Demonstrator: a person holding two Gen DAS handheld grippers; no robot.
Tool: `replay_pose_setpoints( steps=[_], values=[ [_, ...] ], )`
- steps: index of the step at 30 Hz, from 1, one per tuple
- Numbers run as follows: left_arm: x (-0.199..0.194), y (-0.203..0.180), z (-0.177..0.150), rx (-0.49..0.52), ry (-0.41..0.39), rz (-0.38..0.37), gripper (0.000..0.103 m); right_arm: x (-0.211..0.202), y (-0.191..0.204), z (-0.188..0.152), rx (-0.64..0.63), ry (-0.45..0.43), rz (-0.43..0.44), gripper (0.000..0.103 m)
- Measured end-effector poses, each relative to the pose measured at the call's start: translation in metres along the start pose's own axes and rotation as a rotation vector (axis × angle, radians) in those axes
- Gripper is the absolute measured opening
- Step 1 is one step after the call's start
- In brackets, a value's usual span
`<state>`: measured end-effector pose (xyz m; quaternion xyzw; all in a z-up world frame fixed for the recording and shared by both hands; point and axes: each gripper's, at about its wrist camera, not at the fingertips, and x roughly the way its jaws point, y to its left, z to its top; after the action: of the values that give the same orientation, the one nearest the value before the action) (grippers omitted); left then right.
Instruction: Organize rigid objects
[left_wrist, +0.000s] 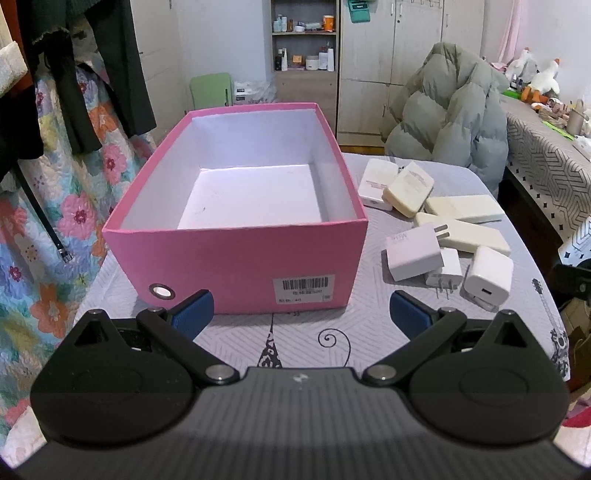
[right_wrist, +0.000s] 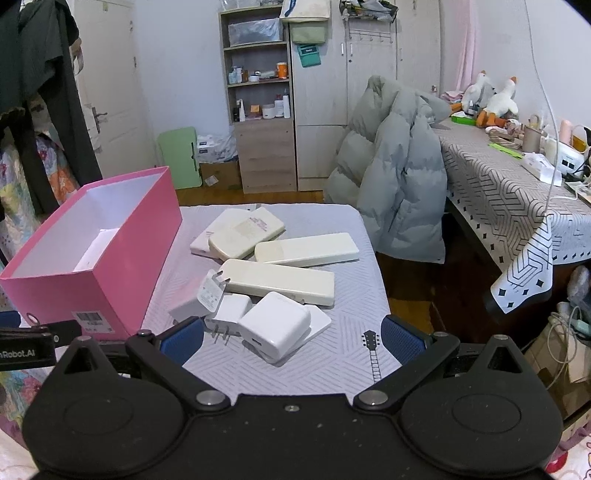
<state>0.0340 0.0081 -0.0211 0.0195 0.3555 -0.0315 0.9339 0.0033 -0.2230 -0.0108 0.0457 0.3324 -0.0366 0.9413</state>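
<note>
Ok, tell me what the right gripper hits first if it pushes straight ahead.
Probably the white charger cube, nearest in the pile, lying just ahead of the open right gripper; depth is uncertain.

Right gripper (right_wrist: 291, 338) open – white chargers (right_wrist: 273, 325) ahead, pink box (right_wrist: 110, 273) left.

Light was soft and even, kinda cool indoor daylight, no harsh shadows. The pink box (left_wrist: 236, 258) had a bright patch on its white inside floor and only a faint shadow under its near wall. Everything near the box looked sharp. Fisheye bent the edges hard, with dark vignetted corners in both views.
</note>
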Motion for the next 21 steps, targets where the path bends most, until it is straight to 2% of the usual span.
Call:
replay_pose_setpoints(
  steps=[10, 21],
  values=[
    [-0.001, 0.006, 0.006, -0.015, -0.024, 0.019, 0.103, 0.009, 0.007, 0.003, -0.021, 0.019, 0.008, 0.103],
    [0.002, 0.005, 0.006, -0.015, -0.005, 0.04, 0.103, 0.016, 0.009, 0.003, -0.032, 0.034, 0.042, 0.103]
  ],
)
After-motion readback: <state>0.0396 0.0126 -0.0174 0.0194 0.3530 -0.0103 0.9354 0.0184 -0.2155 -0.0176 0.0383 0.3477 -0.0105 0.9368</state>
